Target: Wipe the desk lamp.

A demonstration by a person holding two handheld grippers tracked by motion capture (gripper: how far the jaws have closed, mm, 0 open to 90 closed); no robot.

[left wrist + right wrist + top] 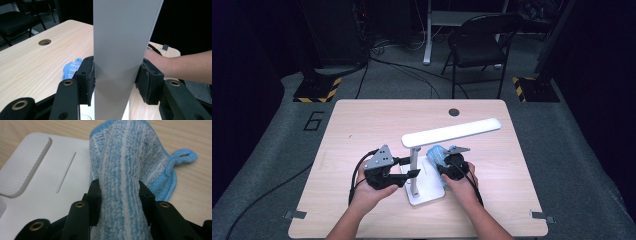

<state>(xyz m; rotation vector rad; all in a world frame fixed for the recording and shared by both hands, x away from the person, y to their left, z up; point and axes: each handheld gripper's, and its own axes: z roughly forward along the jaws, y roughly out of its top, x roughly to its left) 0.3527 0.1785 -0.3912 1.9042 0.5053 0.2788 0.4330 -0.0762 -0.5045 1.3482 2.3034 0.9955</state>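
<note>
The left gripper (116,82) has its jaws clamped on either side of the white upright post (122,50) of a desk lamp (447,133), pads pressed flat against it. The right gripper (119,195) has its jaws closed on a bunched blue and white striped cloth (130,162), whose free end spreads out just beyond the jaws onto the lamp's flat white base (50,182). Around both lies the pale wooden worktop (362,125), the lamp's long head reaching above the two grippers.

Black folding chair (479,42) behind table (362,125)
</note>
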